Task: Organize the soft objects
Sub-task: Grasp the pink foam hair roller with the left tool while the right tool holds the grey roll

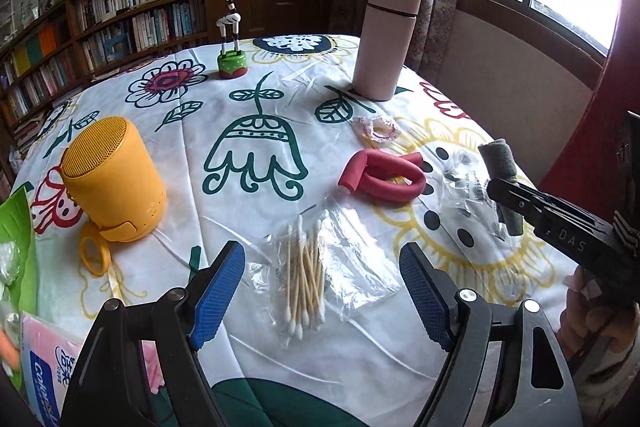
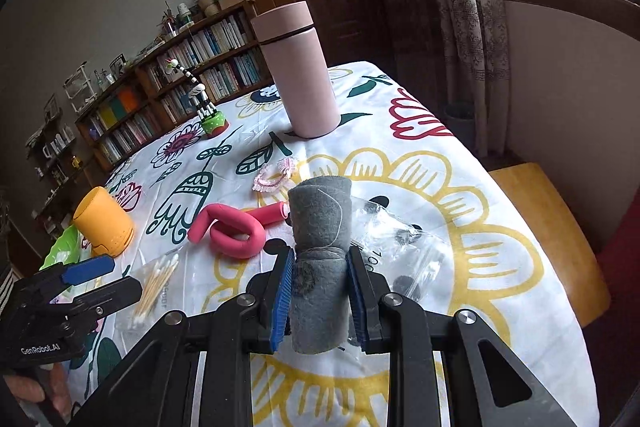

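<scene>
Here: right gripper (image 2: 320, 291) jaws clamp grey felt roll (image 2: 320, 227), long axis upright; left gripper (image 1: 320, 291) jaws wide.

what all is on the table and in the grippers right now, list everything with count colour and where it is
Felt roll: one, grey, upright between the right gripper's pads.
Foam roller: one, red-pink, bent in a loop, mid-table.
Cotton swabs: one clear bag, wooden sticks, ahead of the left gripper.
Plastic bag: one, clear, under the right gripper.
Scrunchie: one, pale pink, beyond the roller.
Flask: one, pink, far side.
Speaker: one, yellow, left side.
Giraffe toy: one, striped, green base, far side.
Tissue pack: one, pink, near left edge.
Tablecloth: one, white, floral.
Left gripper: open, empty.
Right gripper: shut on the felt roll.
</scene>
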`<control>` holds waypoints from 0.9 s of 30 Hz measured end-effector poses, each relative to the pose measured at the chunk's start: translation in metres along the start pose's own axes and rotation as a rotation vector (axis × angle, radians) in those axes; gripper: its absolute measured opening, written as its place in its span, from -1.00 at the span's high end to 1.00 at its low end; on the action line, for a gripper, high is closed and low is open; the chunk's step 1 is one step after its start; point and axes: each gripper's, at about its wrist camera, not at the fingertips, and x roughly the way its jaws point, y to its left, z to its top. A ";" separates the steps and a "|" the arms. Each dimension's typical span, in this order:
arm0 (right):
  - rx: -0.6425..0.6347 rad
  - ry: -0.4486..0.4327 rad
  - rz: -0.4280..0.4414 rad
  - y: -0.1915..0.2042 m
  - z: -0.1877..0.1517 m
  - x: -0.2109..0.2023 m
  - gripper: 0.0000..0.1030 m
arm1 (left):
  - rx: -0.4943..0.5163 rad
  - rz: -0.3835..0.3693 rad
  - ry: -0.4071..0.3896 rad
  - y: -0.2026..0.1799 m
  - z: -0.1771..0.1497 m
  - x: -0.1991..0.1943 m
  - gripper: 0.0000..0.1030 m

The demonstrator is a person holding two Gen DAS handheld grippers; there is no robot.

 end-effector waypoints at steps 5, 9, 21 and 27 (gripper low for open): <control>0.015 -0.007 0.002 -0.009 0.001 -0.001 0.46 | 0.038 -0.023 0.036 -0.014 0.015 0.022 -0.56; 0.022 -0.006 0.007 -0.014 0.000 0.001 0.46 | 0.100 -0.033 0.053 -0.031 0.026 0.040 -0.56; 0.049 -0.009 0.020 -0.024 0.000 0.003 0.46 | 0.224 -0.025 0.094 -0.057 0.050 0.094 -0.57; 0.059 0.000 0.026 -0.027 -0.001 0.006 0.46 | 0.217 -0.029 0.091 -0.055 0.054 0.104 -0.57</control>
